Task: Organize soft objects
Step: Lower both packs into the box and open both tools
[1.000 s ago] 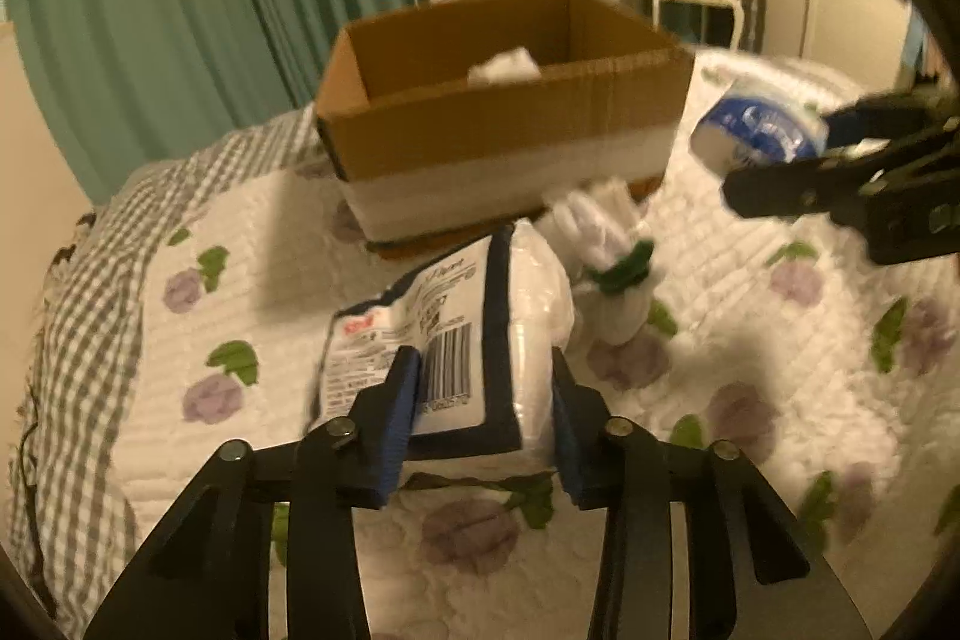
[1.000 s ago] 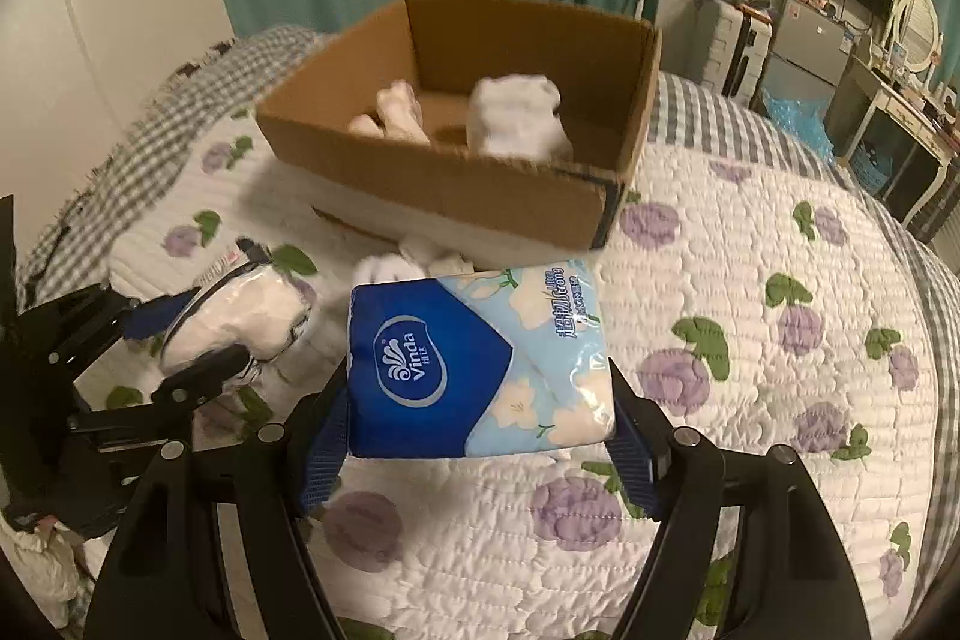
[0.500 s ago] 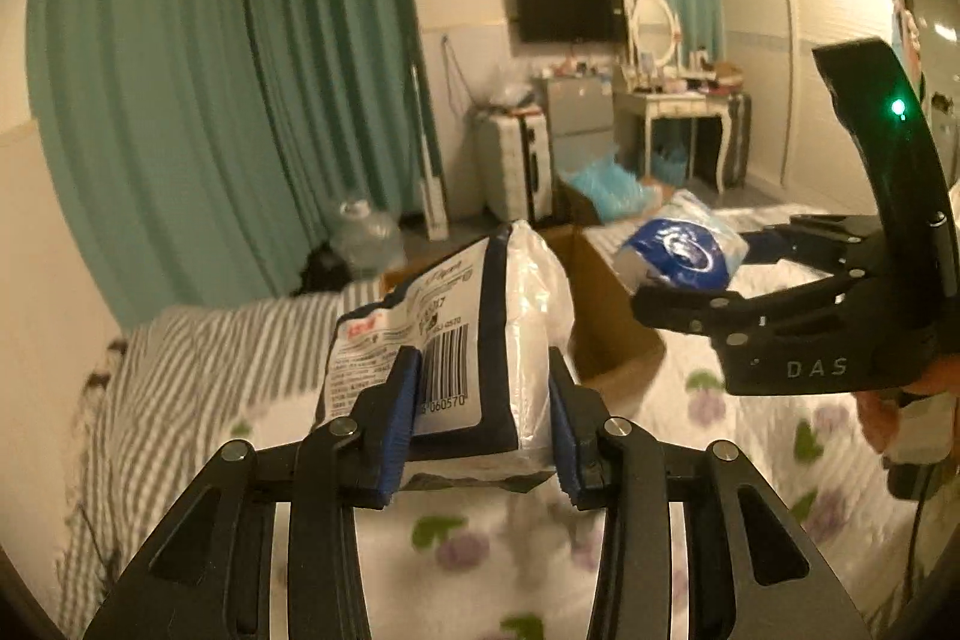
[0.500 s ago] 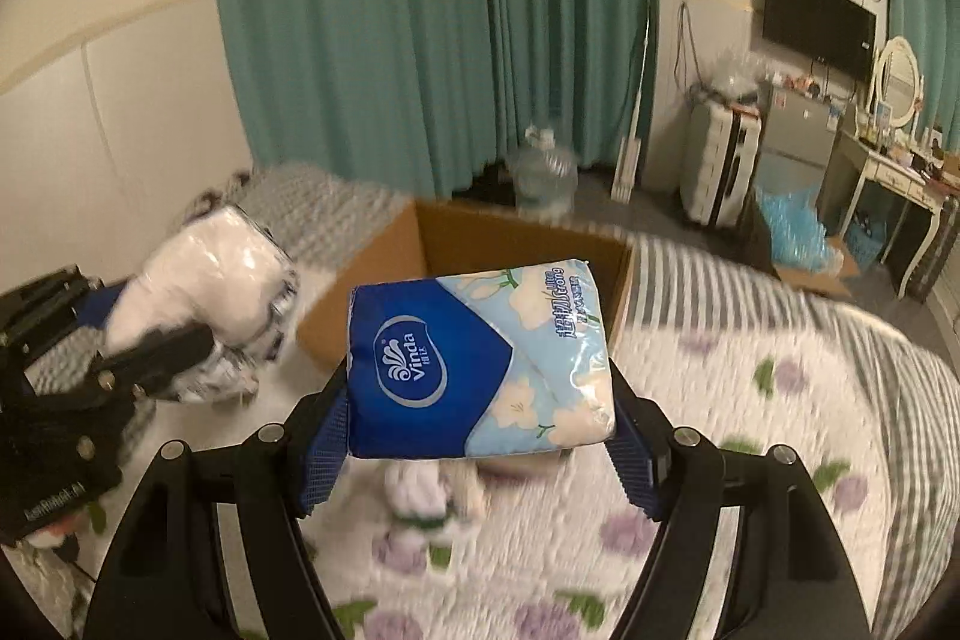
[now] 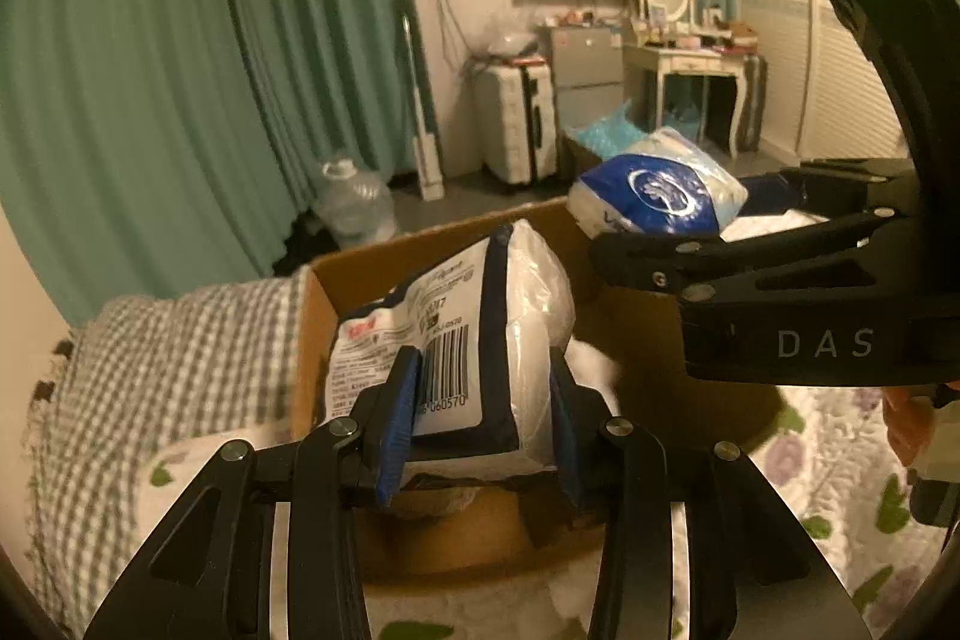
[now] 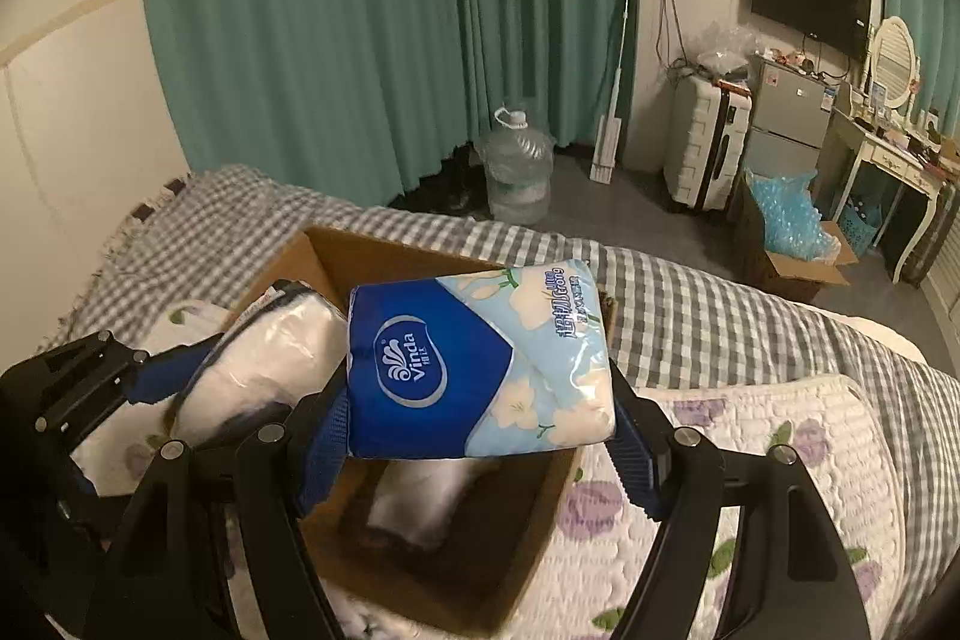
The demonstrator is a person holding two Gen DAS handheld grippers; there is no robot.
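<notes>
My left gripper (image 5: 480, 418) is shut on a white plastic pack with a barcode label (image 5: 474, 334) and holds it over the open cardboard box (image 5: 336, 280). My right gripper (image 6: 480, 430) is shut on a blue Vinda tissue pack (image 6: 480, 364), also above the box (image 6: 540, 508). The right gripper and its tissue pack (image 5: 654, 196) show at the right of the left wrist view. The left gripper and its white pack (image 6: 264, 370) show at the left of the right wrist view. A white soft item (image 6: 420, 496) lies inside the box.
The box sits on a bed with a floral quilt (image 6: 780, 460) and a grey checked blanket (image 6: 690, 292). Beyond the bed are green curtains (image 6: 360, 10), a water jug (image 6: 516, 172), a white suitcase (image 6: 702, 142) and a dressing table (image 6: 888, 148).
Both grippers have moved forward and lowered from above the bed to over the open box, each still holding its pack. The box interior now lies right under them.
</notes>
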